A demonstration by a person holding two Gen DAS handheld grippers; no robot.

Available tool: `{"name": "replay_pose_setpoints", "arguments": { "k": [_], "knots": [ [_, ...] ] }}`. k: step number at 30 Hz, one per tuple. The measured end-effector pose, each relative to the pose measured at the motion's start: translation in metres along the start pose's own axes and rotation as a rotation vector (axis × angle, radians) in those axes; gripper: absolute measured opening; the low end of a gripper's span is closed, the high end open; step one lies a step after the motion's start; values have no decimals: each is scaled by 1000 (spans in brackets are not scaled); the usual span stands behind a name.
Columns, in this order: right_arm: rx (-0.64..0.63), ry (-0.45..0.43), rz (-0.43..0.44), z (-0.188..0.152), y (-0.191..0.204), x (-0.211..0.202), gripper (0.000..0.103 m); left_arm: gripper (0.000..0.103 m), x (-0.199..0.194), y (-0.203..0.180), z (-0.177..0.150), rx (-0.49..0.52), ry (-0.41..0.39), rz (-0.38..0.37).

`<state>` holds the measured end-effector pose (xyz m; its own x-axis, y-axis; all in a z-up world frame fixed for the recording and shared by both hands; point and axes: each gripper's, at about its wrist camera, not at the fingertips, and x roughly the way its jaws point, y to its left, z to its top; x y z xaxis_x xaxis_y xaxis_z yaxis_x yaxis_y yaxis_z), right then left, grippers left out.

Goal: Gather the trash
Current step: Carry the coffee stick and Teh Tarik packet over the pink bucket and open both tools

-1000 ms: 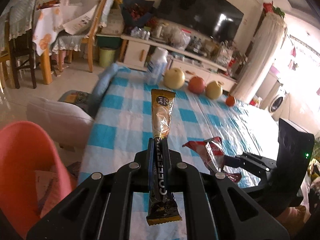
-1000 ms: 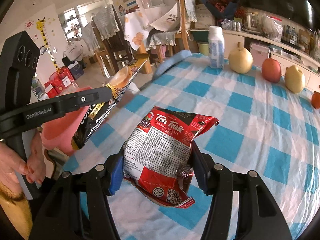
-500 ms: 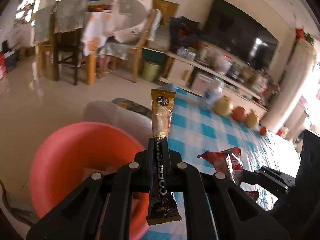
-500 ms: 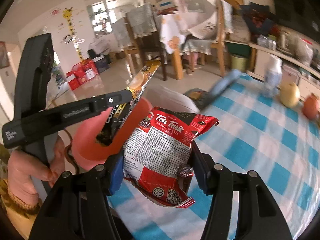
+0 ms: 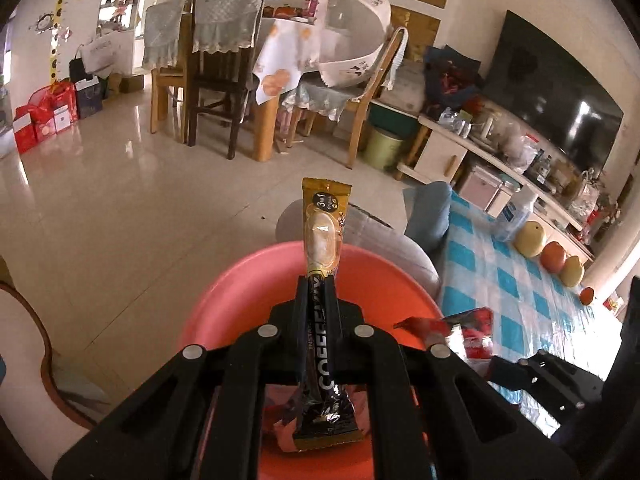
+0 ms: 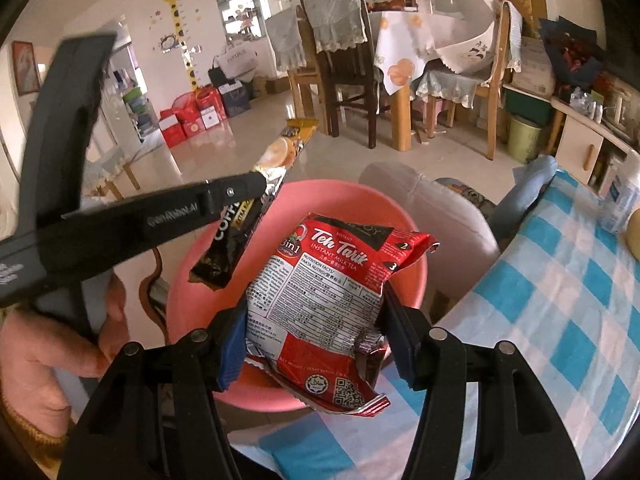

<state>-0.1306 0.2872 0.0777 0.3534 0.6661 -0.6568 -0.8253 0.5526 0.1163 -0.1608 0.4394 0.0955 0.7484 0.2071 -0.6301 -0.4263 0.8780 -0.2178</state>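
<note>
Two hand-held grippers angled downward over a pink basin (image 6: 412,256) that sits beside the edge of a table (image 6: 568,304). The left gripper (image 5: 316,292), gripped at its handle by a hand (image 6: 52,356) visible at lower left in the right wrist view, has its jaws pressed together on a coffee stick sachet (image 5: 323,264); the sachet stands upright between the pads, its gold top end marked "3 in 1" projecting forward beyond the fingertips and its black lower end, lettered "COFFEE", hanging behind them above the basin's interior. The right gripper (image 6: 314,332) is clamped on a red milk tea packet (image 6: 332,304) labelled "Teh Tarik"; the jaws have just eased slightly wider, yet both pads press on the packet's sides, and the crumpled packet is carried over the near rim of the basin, white nutrition panel facing the camera. The table carries a blue-and-white checked cloth, on which a plastic bottle (image 5: 516,216) and a row of fruit (image 5: 554,256) stand at the far side. Beyond lie a glossy tiled floor (image 5: 120,200), a dining table with wooden chairs (image 5: 224,92), a low cabinet bearing a dark television (image 5: 556,108), and red gift boxes (image 5: 44,116) along the wall.
</note>
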Motion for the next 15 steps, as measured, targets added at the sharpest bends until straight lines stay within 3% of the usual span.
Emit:
{"name": "replay_pose_setpoints", "arguments": {
  "k": [1,3,5,7,9,13,15],
  "knots": [
    [-2,6,-5,-1,1,4,62,9,0,-1,-2,0,1,3],
    [13,-1,-19,-3,-1,6,79,10,2,0,-2,4,3,21],
    [38,-14,-21,-5,-5,1,83,20,2,-4,-3,15,6,36],
    [53,-19,-45,-6,-10,-3,85,53,3,-8,-4,28,2,54],
    [65,-31,-67,-8,-15,-11,90,66,3,-15,-4,58,-8,82],
    [79,-45,-112,-16,-24,-24,91,82,1,-23,-4,83,-22,95],
    [78,-55,-134,-19,-32,-30,93,83,1,-28,-4,102,-29,103]
  ]
}}
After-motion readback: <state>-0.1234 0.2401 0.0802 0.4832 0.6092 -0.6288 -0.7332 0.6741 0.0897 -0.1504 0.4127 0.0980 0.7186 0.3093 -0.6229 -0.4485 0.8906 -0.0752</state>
